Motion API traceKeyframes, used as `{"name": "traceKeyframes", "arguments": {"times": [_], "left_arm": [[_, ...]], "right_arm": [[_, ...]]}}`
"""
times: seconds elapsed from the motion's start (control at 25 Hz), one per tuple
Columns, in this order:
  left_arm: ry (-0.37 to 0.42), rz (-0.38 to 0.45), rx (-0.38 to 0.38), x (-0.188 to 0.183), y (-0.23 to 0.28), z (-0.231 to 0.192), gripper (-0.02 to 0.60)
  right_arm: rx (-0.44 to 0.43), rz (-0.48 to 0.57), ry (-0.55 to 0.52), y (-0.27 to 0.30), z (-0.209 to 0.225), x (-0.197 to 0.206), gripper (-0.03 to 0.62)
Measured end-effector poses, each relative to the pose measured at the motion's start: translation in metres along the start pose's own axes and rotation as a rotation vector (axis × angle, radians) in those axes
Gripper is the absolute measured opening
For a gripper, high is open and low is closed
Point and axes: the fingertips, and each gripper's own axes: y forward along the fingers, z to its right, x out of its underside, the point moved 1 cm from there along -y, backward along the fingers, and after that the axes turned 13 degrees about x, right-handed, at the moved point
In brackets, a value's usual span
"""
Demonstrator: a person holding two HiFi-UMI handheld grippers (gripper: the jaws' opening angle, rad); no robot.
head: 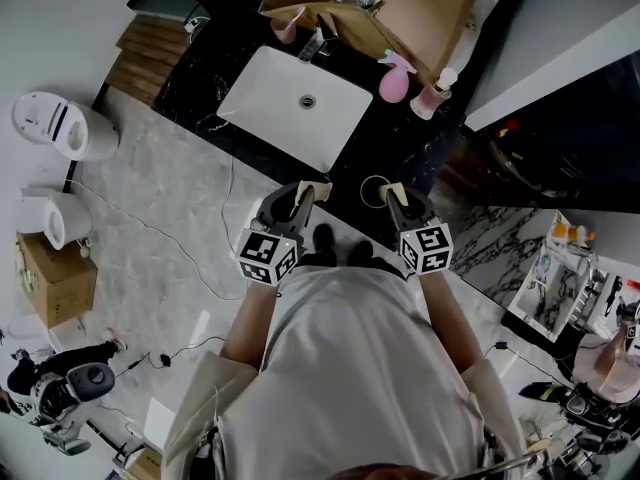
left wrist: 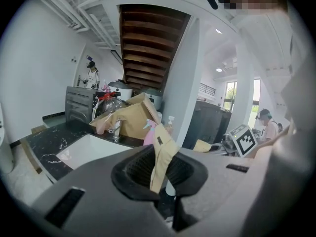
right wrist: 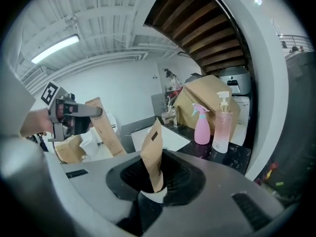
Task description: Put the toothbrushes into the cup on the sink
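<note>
Each gripper holds a brown paper toothbrush packet upright. In the head view my left gripper [head: 303,200] and right gripper [head: 395,200] hover side by side at the near edge of the black counter [head: 420,153], just in front of the white sink basin [head: 300,103]. The left gripper [left wrist: 160,174] is shut on its packet [left wrist: 160,159]. The right gripper [right wrist: 154,174] is shut on its packet [right wrist: 152,157]. Between the two grippers a round cup rim [head: 376,190] shows on the counter. The toothbrushes inside the paper are hidden.
Behind the basin stand a faucet [head: 315,43], a large brown paper bag [head: 400,8], a pink spray bottle [head: 393,80] and a pink pump bottle [head: 438,93]. White appliances [head: 60,123] and a cardboard box [head: 55,273] sit on the floor at the left.
</note>
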Motion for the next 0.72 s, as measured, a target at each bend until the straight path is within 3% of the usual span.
{"name": "traceKeyframes", "arguments": {"times": [0.52,0.72], "left_arm": [[-0.013,-0.013,-0.023,0.007,-0.009,-0.004,0.043],[-0.016,-0.015,-0.018,0.007,-0.010,-0.002,0.043]], "right_arm": [[0.029,-0.026,0.008,0.016,0.001,0.019,0.085],[0.042,-0.027,0.025,0.015,0.005,0.019,0.182]]}}
